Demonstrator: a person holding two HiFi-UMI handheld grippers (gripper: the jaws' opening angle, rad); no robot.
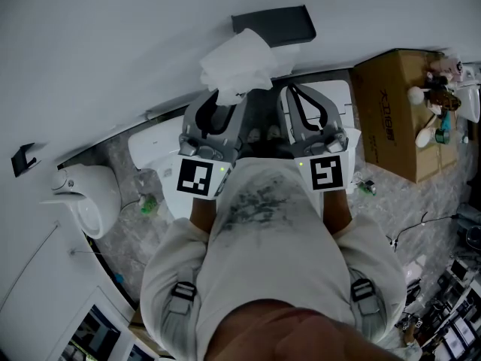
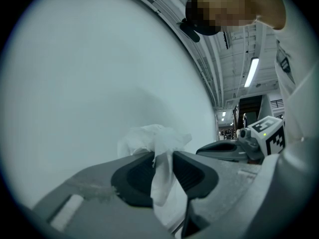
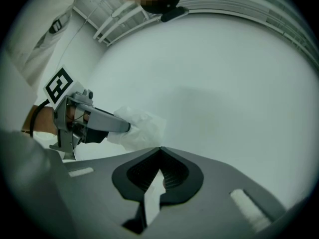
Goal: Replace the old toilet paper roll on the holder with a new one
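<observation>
The left gripper (image 2: 162, 156) clenches its fingers on a crumpled wad of white toilet tissue (image 2: 152, 139), held just beside the dark rectangular wall holder (image 1: 274, 23) (likely old paper coming off). The right gripper (image 3: 160, 151) waits with fingers pressed together, empty.

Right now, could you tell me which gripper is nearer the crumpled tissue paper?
Left. The left gripper clamps the tissue paper between its jaws; the right gripper, shut, sits beside it, apart.

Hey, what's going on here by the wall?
A person holds two grippers up near a white wall. The left gripper pinches crumpled white tissue paper in its fingers, close to a dark rectangular holder on the wall. The right gripper is beside it, fingers shut.
</observation>
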